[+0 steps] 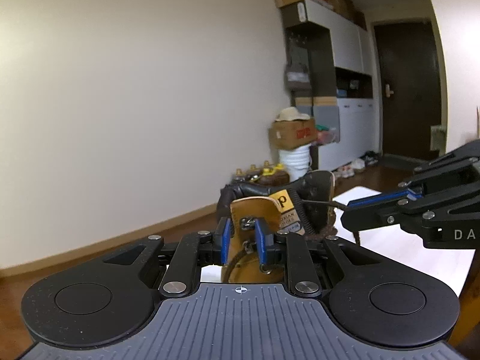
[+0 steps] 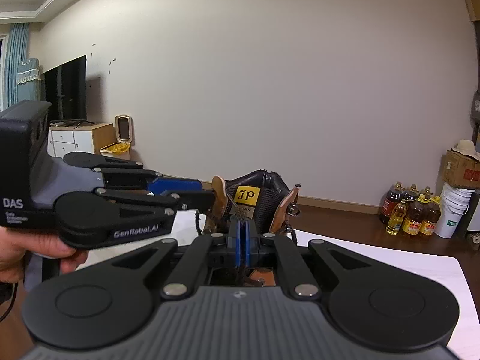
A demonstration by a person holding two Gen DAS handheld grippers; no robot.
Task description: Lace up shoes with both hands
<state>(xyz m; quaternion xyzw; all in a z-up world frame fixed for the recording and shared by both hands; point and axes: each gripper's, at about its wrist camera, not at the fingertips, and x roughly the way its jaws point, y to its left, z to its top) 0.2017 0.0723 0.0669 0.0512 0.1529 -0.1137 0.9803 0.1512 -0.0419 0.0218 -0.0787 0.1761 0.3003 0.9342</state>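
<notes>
- Tan leather boot (image 1: 255, 210) with padded black collar stands on the white table (image 1: 399, 258).
- Left gripper (image 1: 243, 240): blue-padded jaws wide, straddling a metal eyelet flap.
- Right gripper (image 2: 242, 234): jaws pinched on the fuzzy brown lace (image 2: 240, 210).

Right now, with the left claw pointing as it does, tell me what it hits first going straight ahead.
Most likely the boot's tan eyelet flap, which already stands between the open left claw pads; the depth is hard to judge.
</notes>
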